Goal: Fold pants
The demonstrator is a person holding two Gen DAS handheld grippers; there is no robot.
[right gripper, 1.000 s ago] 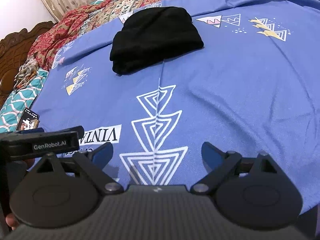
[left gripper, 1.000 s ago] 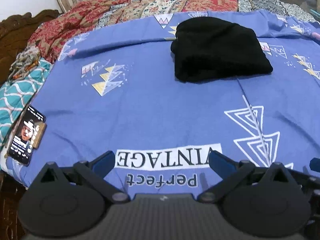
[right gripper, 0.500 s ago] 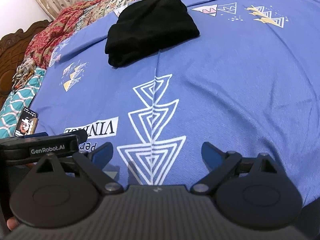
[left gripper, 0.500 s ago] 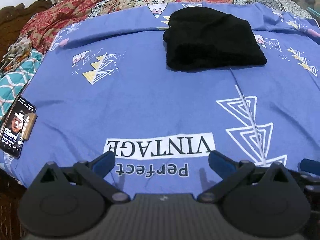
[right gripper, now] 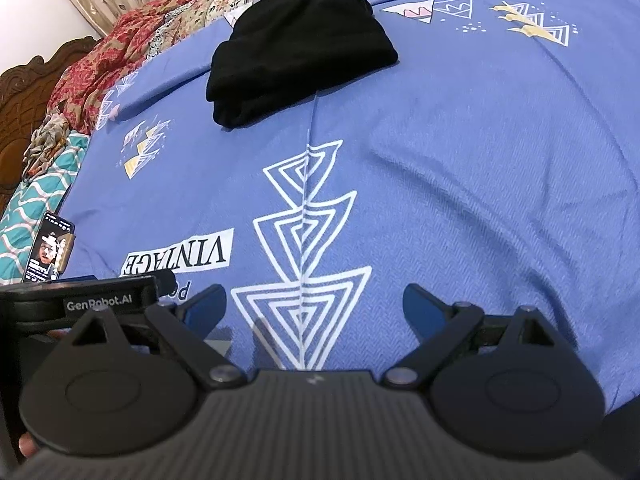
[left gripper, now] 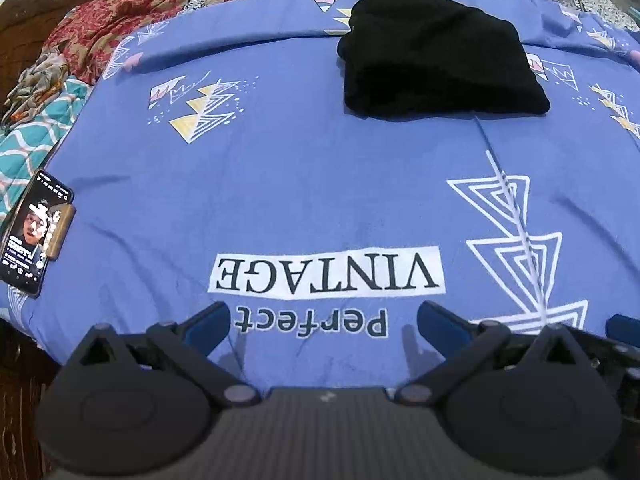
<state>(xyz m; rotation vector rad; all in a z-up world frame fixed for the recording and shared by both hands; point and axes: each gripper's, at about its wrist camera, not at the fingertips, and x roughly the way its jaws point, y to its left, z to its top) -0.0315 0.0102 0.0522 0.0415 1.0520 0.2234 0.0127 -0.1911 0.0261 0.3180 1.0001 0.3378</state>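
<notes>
Folded black fabric pants [left gripper: 436, 66] lay far on the blue printed bedsheet [left gripper: 300, 184], their layers indistinct; a lit smartphone [left gripper: 34, 236] sat left. Both the left gripper [left gripper: 324, 320] and right gripper [right gripper: 314, 304] were wide open, empty.

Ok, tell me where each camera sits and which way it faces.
Left wrist: on the left gripper, low at the bed's near edge, facing the folded black pants; its open fingers show.
Right wrist: on the right gripper, beside it, facing likewise; open fingers and the left gripper's body show.
Shared: pants, blue bedsheet, phone.
</notes>
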